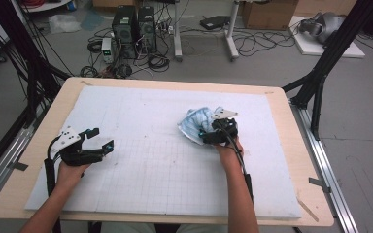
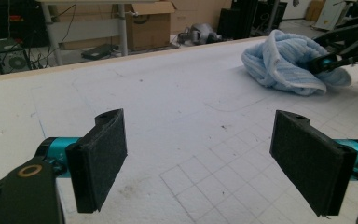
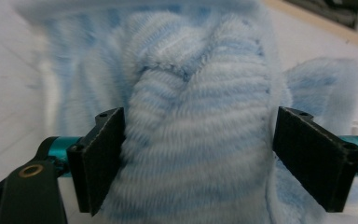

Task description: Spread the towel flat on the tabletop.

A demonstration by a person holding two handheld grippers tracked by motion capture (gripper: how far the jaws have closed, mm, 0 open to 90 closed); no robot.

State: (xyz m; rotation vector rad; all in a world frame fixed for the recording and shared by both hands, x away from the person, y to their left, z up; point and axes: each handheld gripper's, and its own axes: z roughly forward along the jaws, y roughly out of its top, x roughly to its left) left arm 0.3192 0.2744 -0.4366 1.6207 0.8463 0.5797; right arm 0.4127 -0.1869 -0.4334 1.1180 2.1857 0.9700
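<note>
A crumpled light-blue striped towel (image 1: 195,123) lies on the white gridded mat (image 1: 145,165), right of centre. My right gripper (image 1: 209,136) is pushed into its near side. In the right gripper view, a thick fold of the towel (image 3: 196,140) fills the gap between the wide-set jaws of my right gripper (image 3: 198,163); the pads touch its sides without squeezing it. My left gripper (image 1: 102,139) hovers low over the mat's left part, open and empty (image 2: 198,158). From there the towel (image 2: 284,65) and the right gripper (image 2: 335,58) appear farther off.
The mat covers a wooden table (image 1: 39,141) whose rim shows all round. Black frame legs (image 1: 320,73) stand at the far corners. On the floor beyond are computer towers (image 1: 133,29), cables and cardboard boxes (image 1: 267,12).
</note>
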